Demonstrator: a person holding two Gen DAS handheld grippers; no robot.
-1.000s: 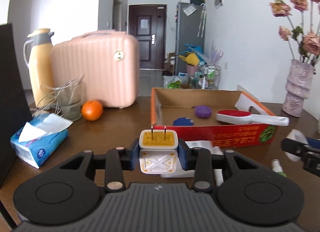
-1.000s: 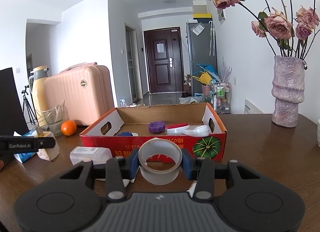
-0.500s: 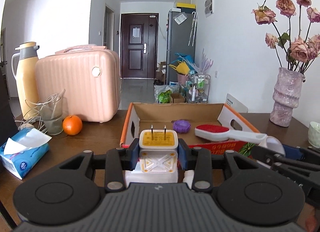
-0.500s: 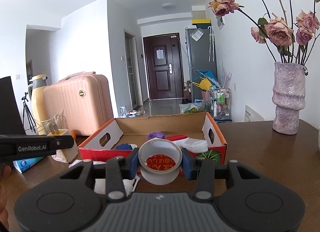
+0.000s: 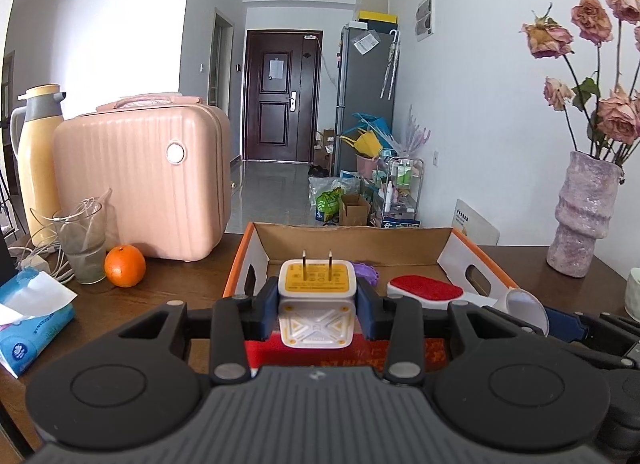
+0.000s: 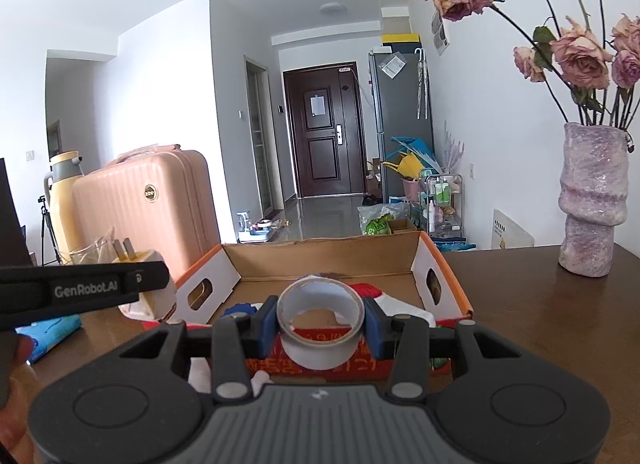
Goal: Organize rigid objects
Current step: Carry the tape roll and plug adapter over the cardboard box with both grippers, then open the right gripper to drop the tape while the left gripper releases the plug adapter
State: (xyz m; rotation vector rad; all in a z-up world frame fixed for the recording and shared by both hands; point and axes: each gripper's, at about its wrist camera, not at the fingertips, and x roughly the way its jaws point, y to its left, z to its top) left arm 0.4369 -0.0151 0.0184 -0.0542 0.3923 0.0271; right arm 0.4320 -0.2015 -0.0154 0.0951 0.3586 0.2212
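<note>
My left gripper is shut on a white and yellow plug adapter, prongs up, held just in front of the open cardboard box. My right gripper is shut on a roll of tape, also at the box's near wall. Inside the box lie a red and white brush, a purple lid and a blue lid. The left gripper with the plug adapter shows at the left of the right wrist view.
A pink suitcase, a yellow thermos, a glass with cables, an orange and a tissue pack stand to the left. A vase of dried roses stands at the right. White items lie before the box.
Both grippers have moved forward toward the box with their objects; the box now sits directly ahead and closer. The left gripper shifted right and appears larger in the right wrist view.
</note>
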